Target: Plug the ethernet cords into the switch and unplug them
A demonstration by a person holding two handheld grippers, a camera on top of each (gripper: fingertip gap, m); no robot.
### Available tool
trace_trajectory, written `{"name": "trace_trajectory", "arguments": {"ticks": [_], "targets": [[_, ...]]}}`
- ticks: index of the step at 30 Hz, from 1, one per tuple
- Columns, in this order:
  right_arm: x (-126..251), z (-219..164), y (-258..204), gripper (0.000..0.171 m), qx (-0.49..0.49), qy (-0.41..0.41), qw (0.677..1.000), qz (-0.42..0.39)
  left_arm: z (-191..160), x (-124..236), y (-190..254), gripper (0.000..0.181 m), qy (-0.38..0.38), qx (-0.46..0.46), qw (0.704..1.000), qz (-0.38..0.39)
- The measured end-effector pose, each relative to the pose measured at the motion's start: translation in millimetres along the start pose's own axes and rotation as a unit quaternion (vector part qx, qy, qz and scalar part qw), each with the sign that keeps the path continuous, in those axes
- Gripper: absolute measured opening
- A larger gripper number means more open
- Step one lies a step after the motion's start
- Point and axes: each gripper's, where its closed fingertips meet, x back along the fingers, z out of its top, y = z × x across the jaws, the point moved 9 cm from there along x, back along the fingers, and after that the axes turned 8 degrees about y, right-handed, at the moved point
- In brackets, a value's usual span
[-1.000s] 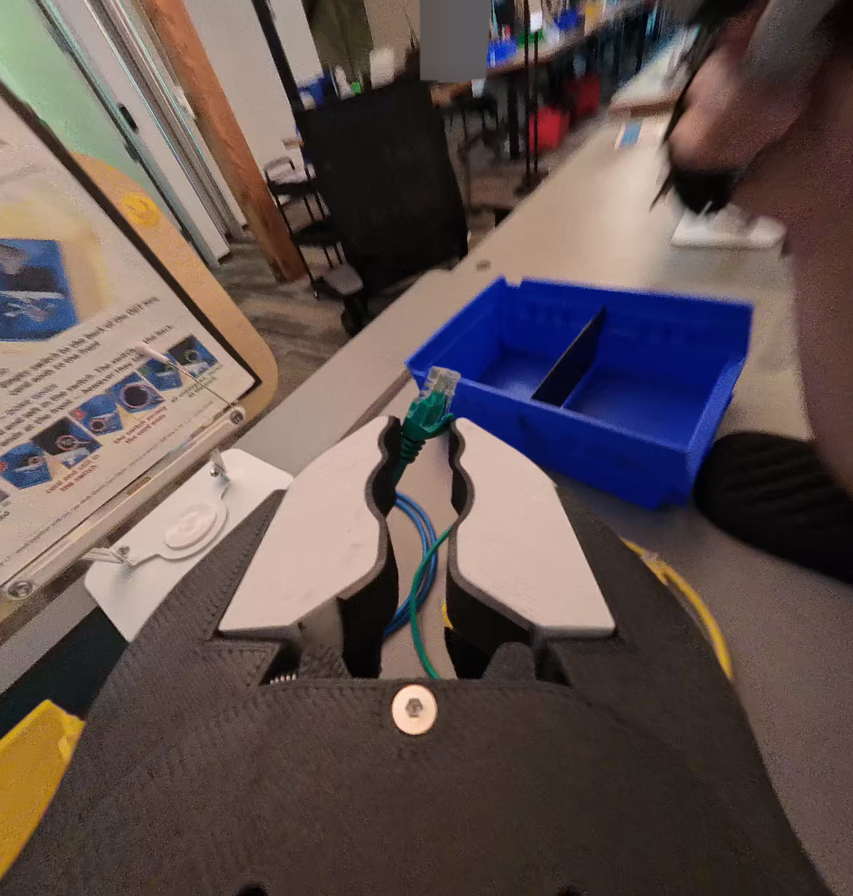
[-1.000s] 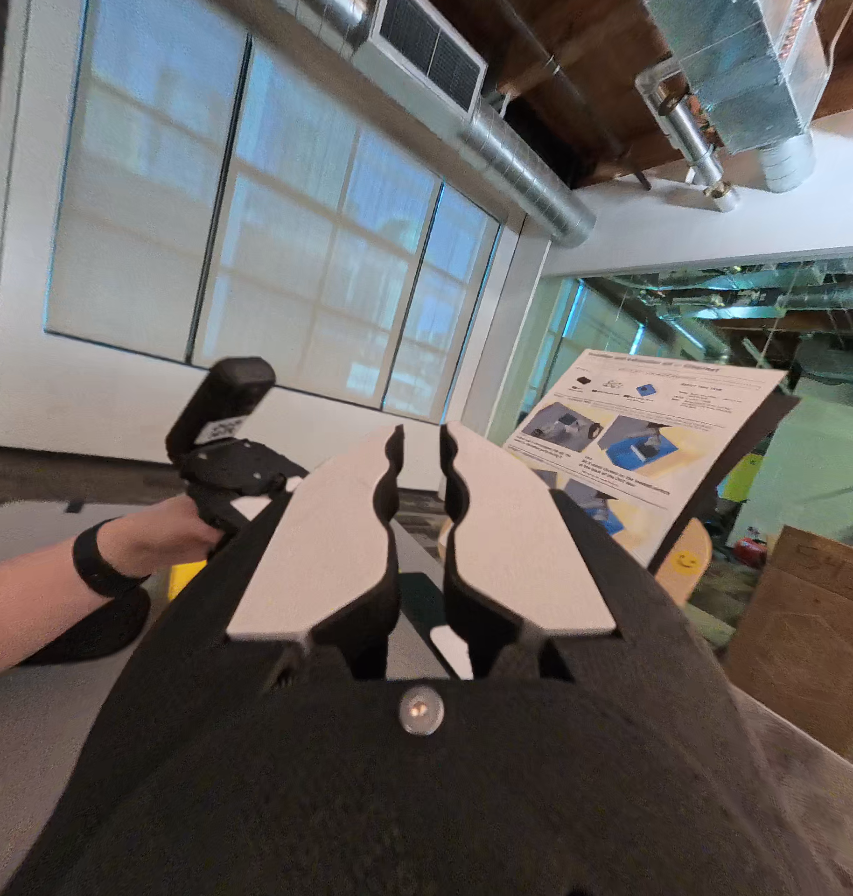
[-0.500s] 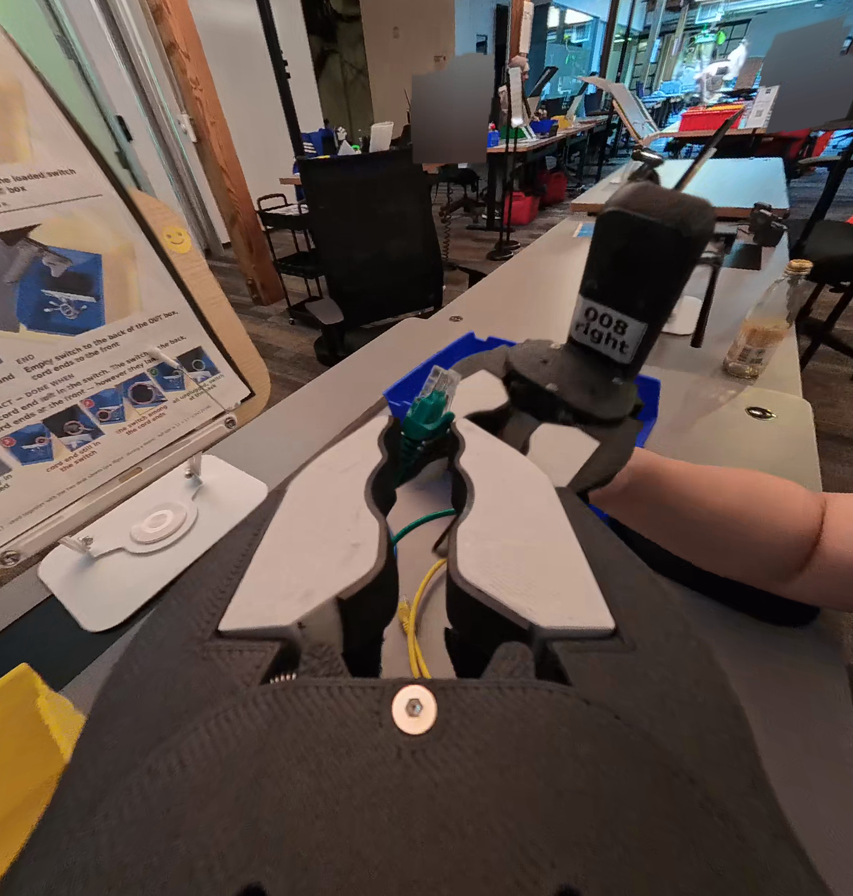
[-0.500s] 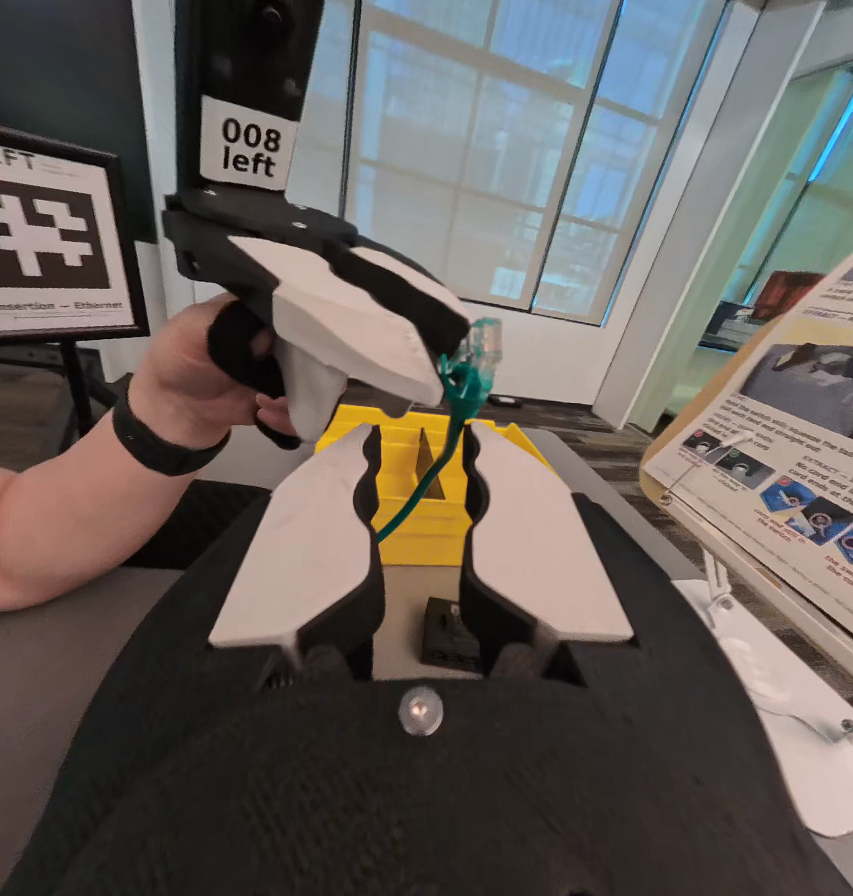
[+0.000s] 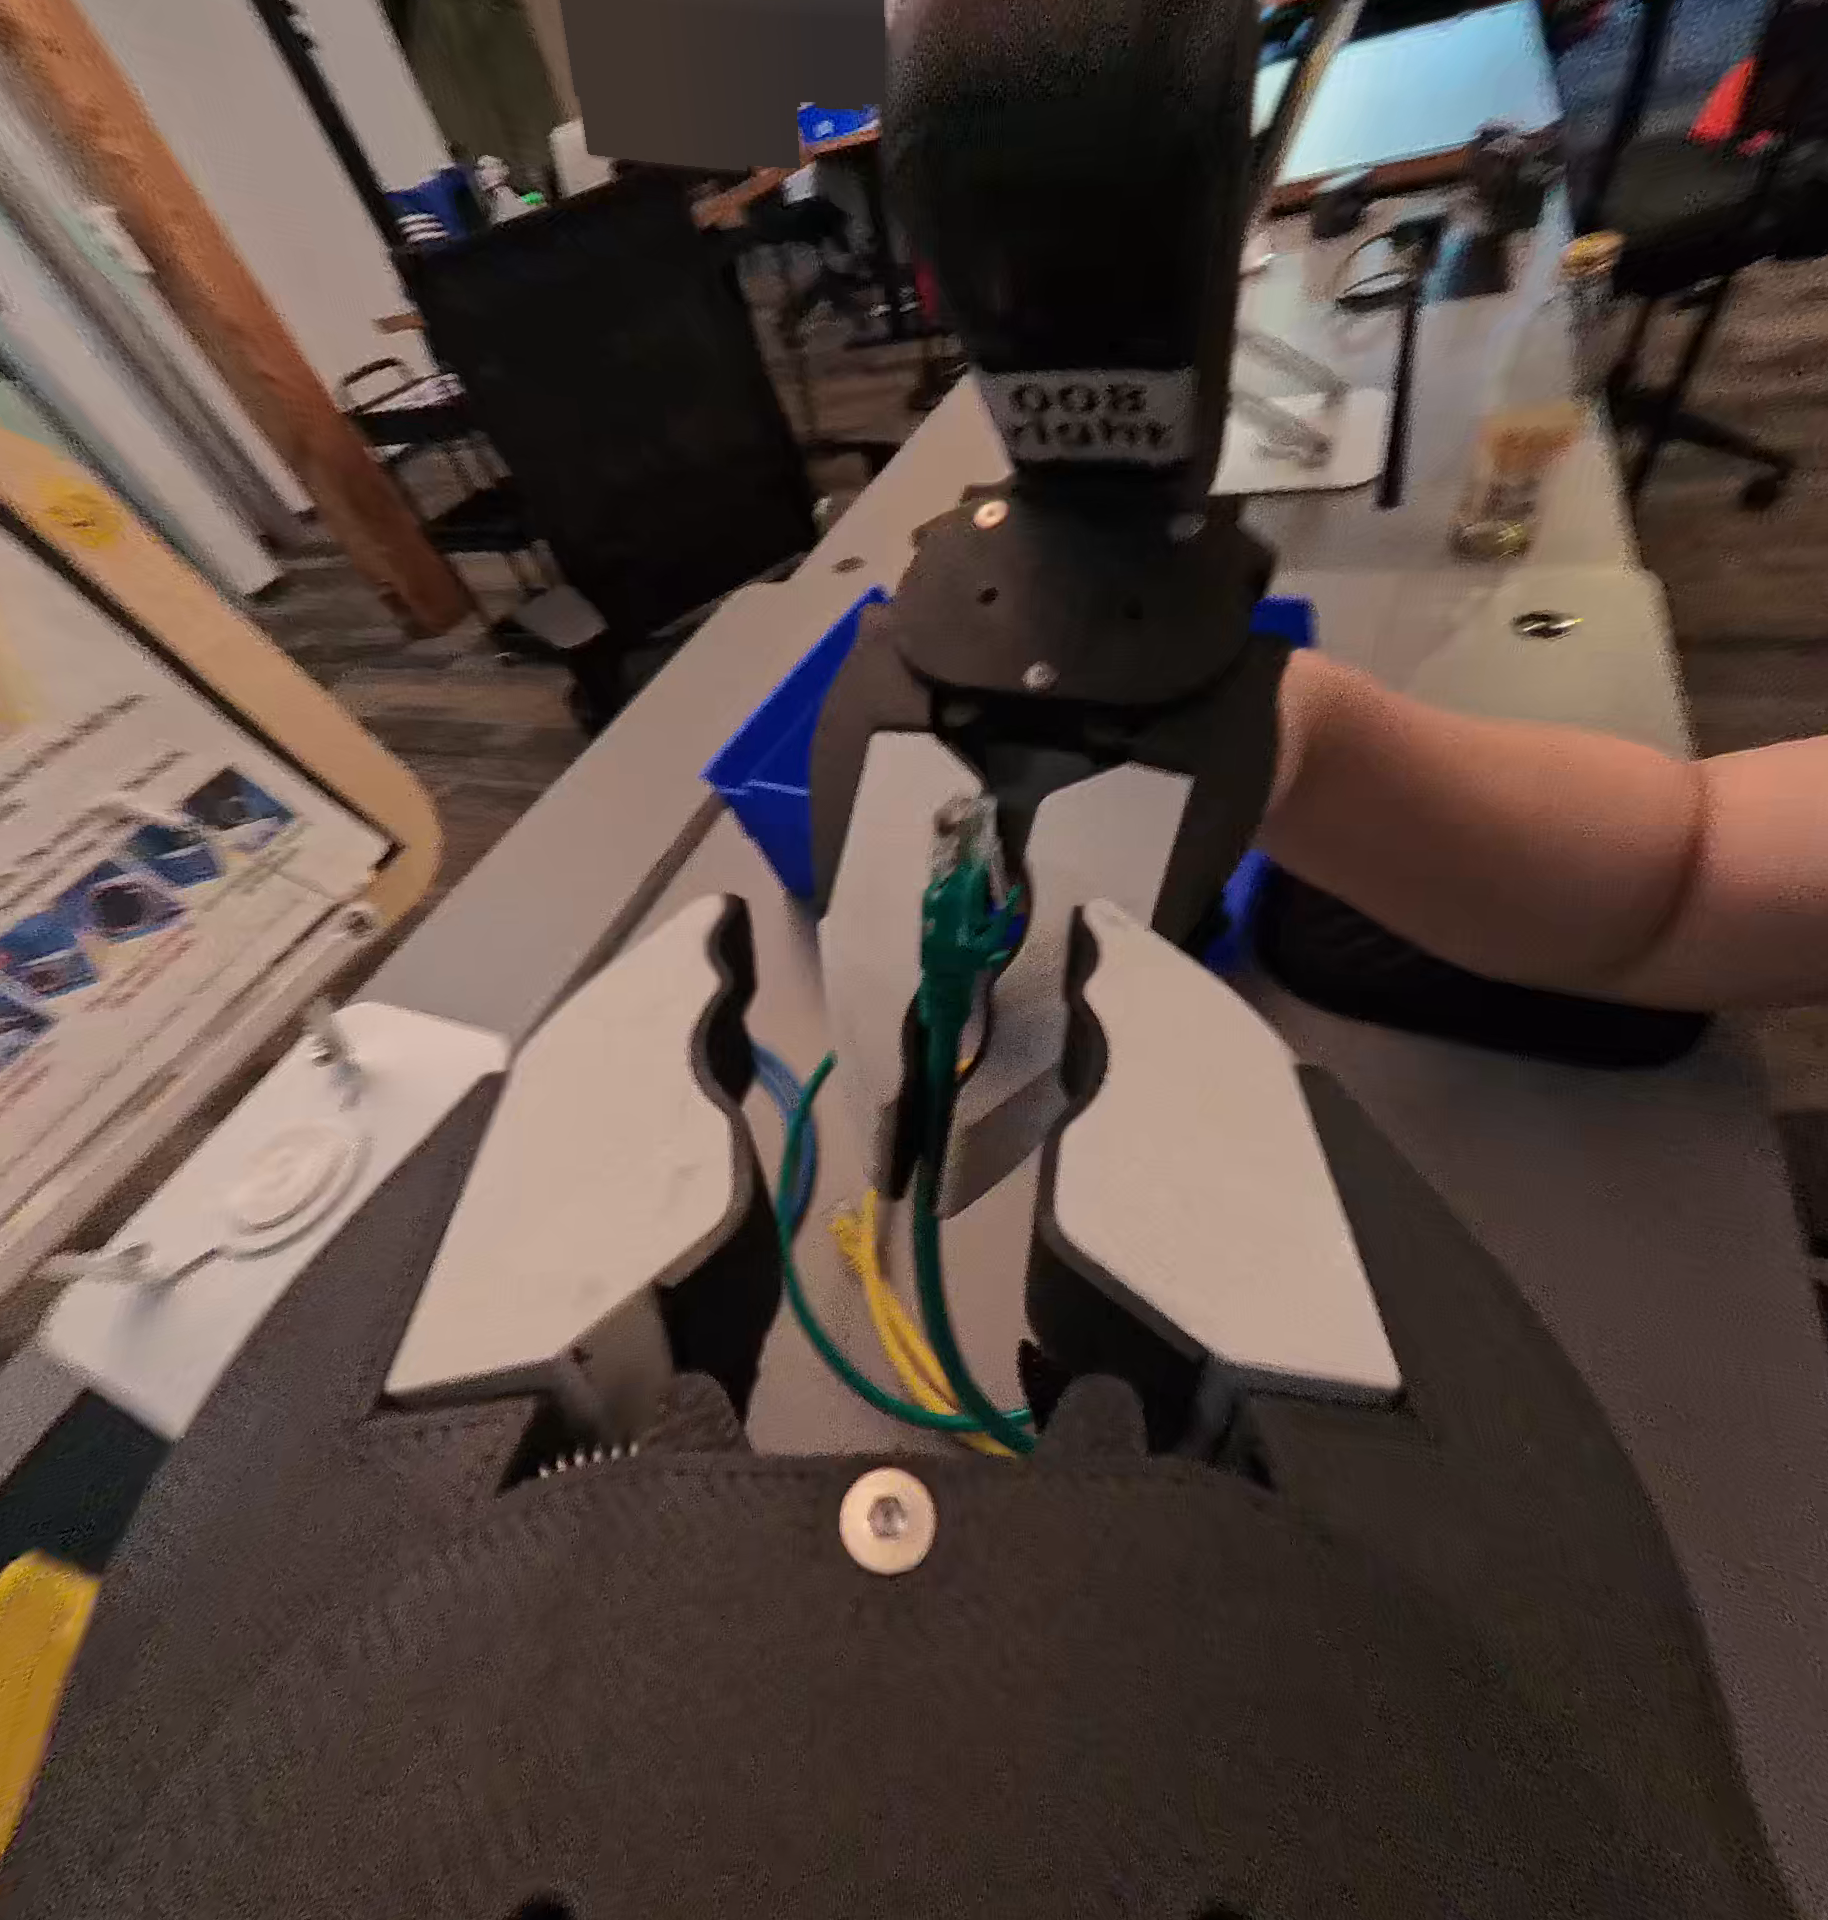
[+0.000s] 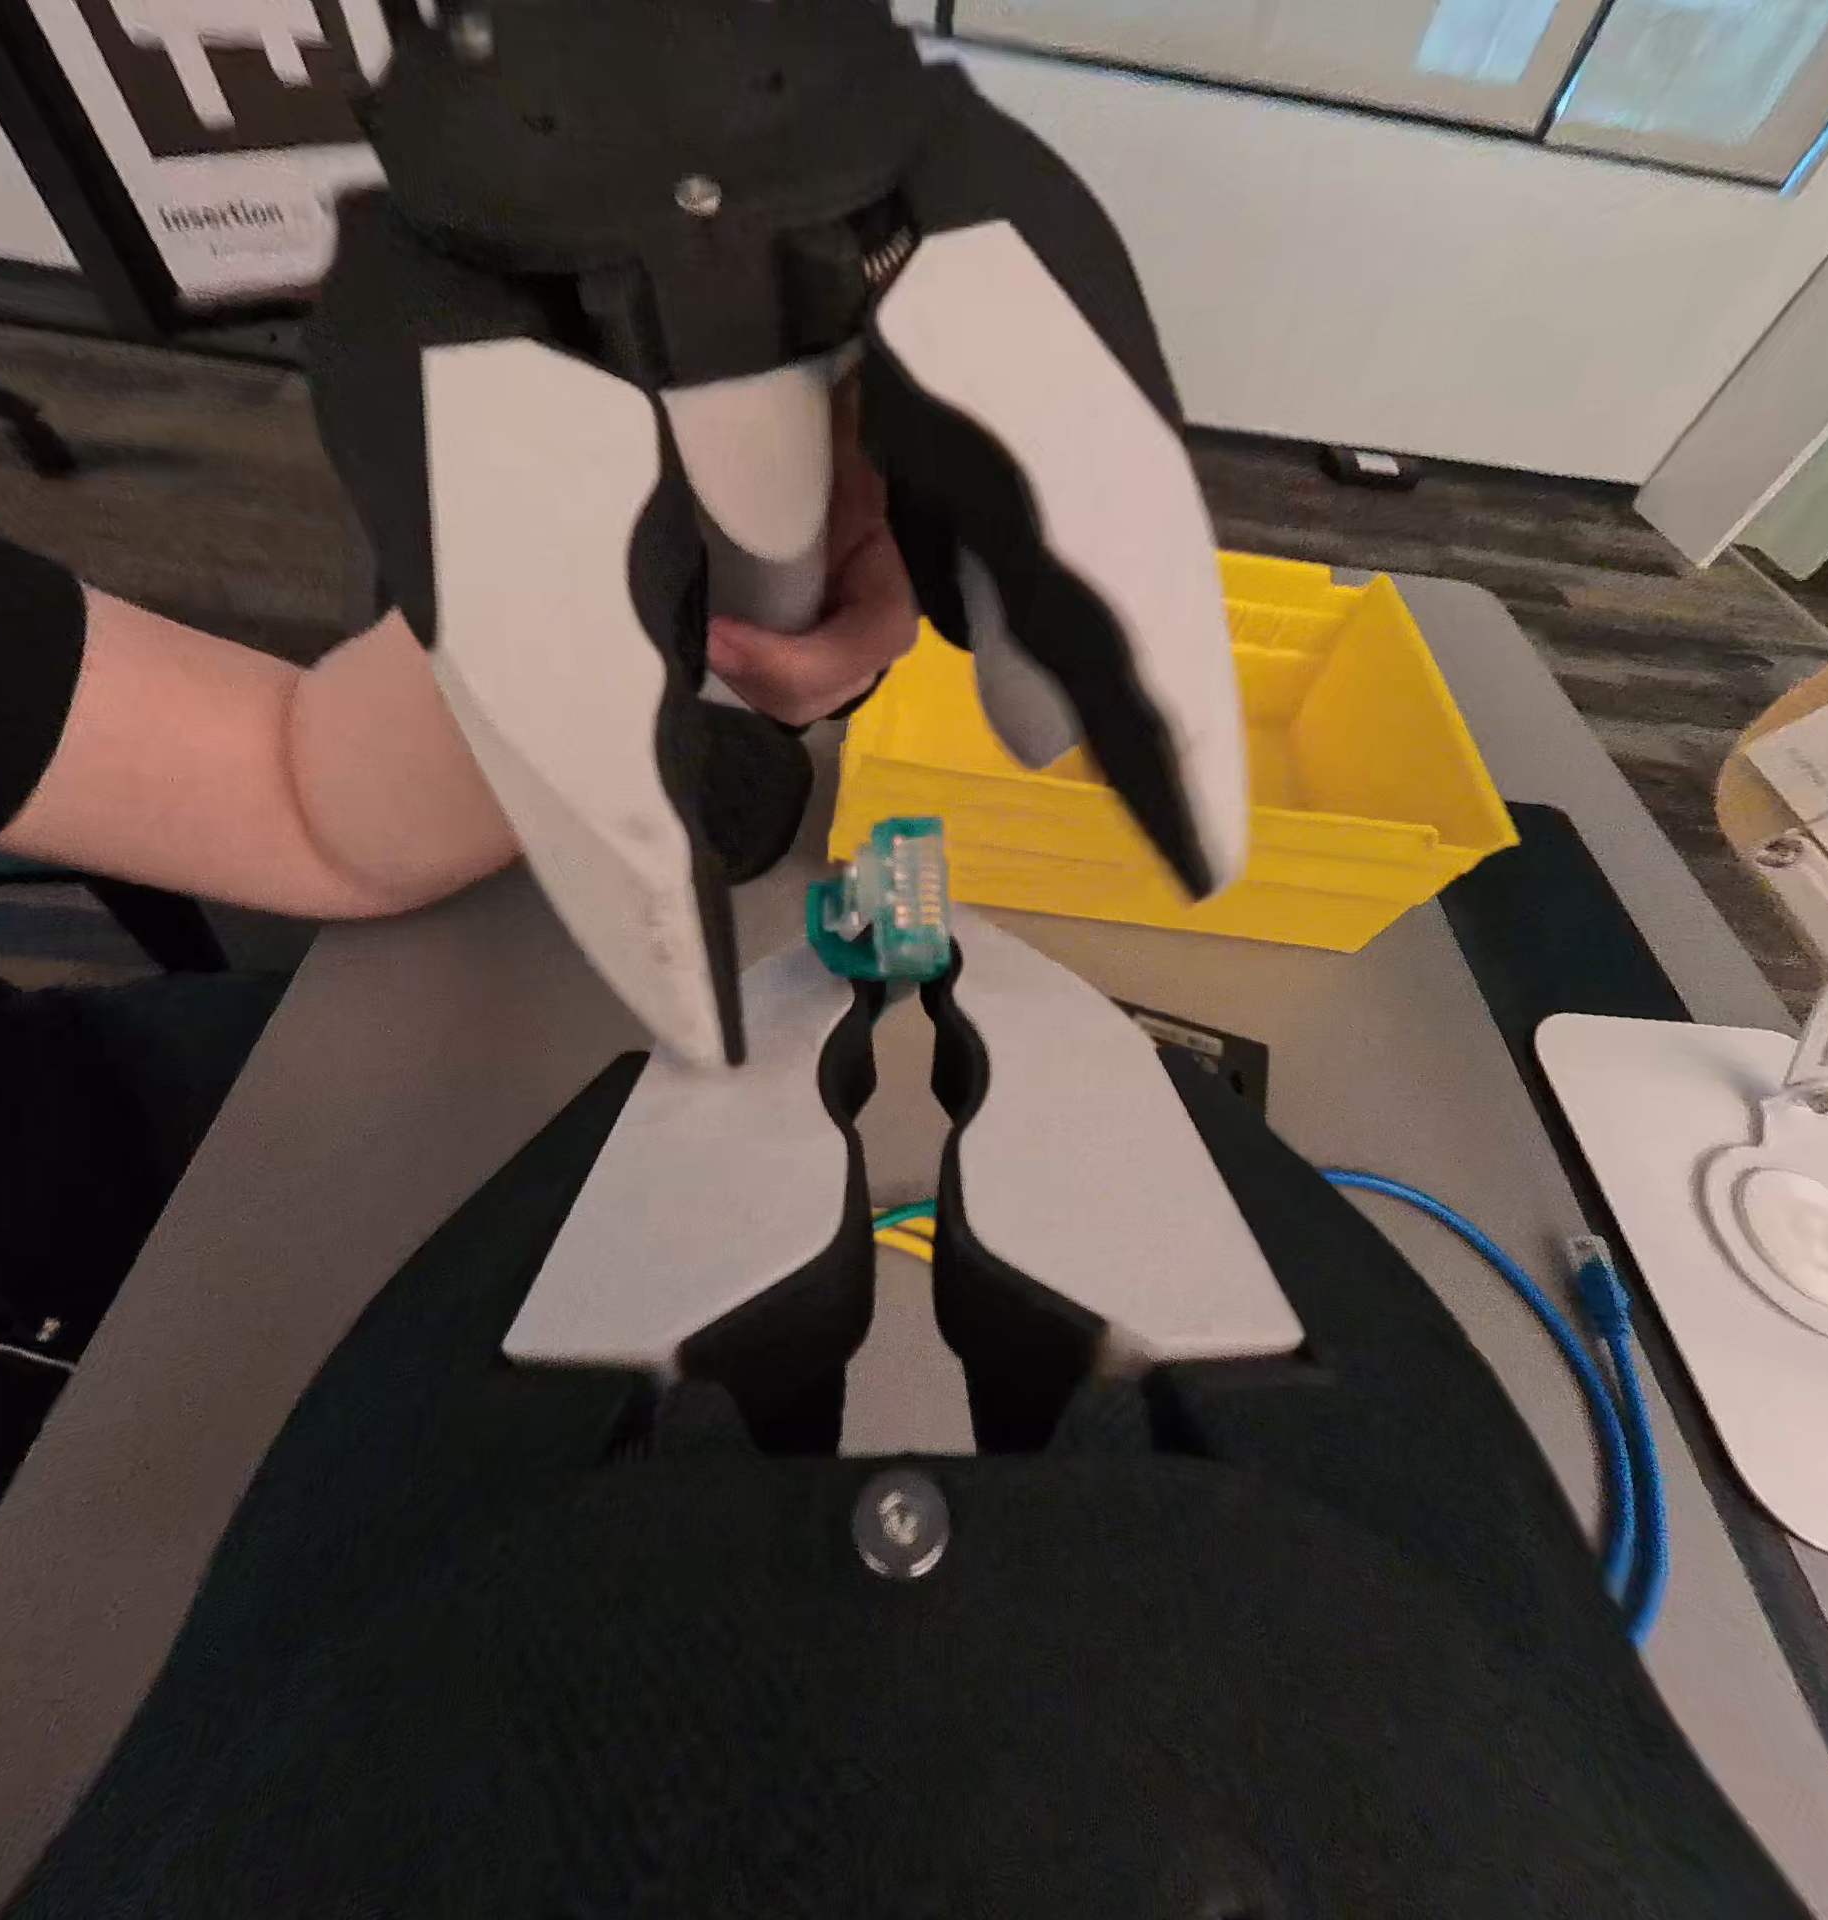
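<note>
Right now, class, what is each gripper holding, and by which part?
The right gripper pinches the green ethernet cord by the boot just behind its clear plug. The left gripper is open and holds nothing.

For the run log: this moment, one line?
right hand-held gripper: shut on green ethernet cord | left hand-held gripper: open | blue cord: loose on table

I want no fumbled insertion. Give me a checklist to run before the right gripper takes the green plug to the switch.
1. Right gripper shut on green plug: ok.
2. Plug tip sticks out past the fingertips: ok.
3. Left gripper open, not gripping: ok.
4. Left gripper clear of the plug: not ok, its fingers straddle it.
5. Green cord free of yellow cord: cannot tell.
6. Switch ports in sight: cannot tell, mostly hidden.
</note>
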Motion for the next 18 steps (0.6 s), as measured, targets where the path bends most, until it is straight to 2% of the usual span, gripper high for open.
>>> {"name": "trace_trajectory", "arguments": {"ticks": [2,3,4,7,10,13,15,18], "targets": [[-2.5,-2.5,-1.8,0.007,0.008,-0.023,1.0,0.001,-1.7,-3.5,4.4,0.042,0.003,0.015,0.999,-0.046],[-3.7,-3.4,-3.3,0.007,0.012,-0.027,1.0,0.008,-3.0,-4.9,4.5,0.023,0.0,0.015,0.999,-0.052],[-4.6,-4.4,-3.2,0.007,0.019,-0.031,0.999,0.005,-4.0,-5.7,3.6,0.016,-0.003,0.013,0.999,-0.051],[-4.5,-5.2,2.4,0.007,0.043,-0.009,0.998,-0.033,-1.4,-4.2,-3.2,0.016,-0.008,0.012,1.0,-0.016],[1.9,-1.8,14.0,0.025,0.05,0.013,0.991,-0.125,5.2,4.5,-19.4,0.015,0.026,0.04,0.995,0.082],[8.9,5.3,12.4,0.007,0.096,0.009,0.976,-0.194,7.6,17.7,-32.6,0.015,0.056,0.087,0.985,0.135],[4.1,6.9,-1.0,0.001,0.099,-0.022,0.985,-0.139,6.1,25.1,-38.9,0.015,0.06,0.112,0.981,0.146],[-21.8,10.0,-36.0,0.001,0.015,-0.012,0.998,0.051,2.3,31.1,-45.5,0.015,0.056,0.143,0.977,0.146]]}}
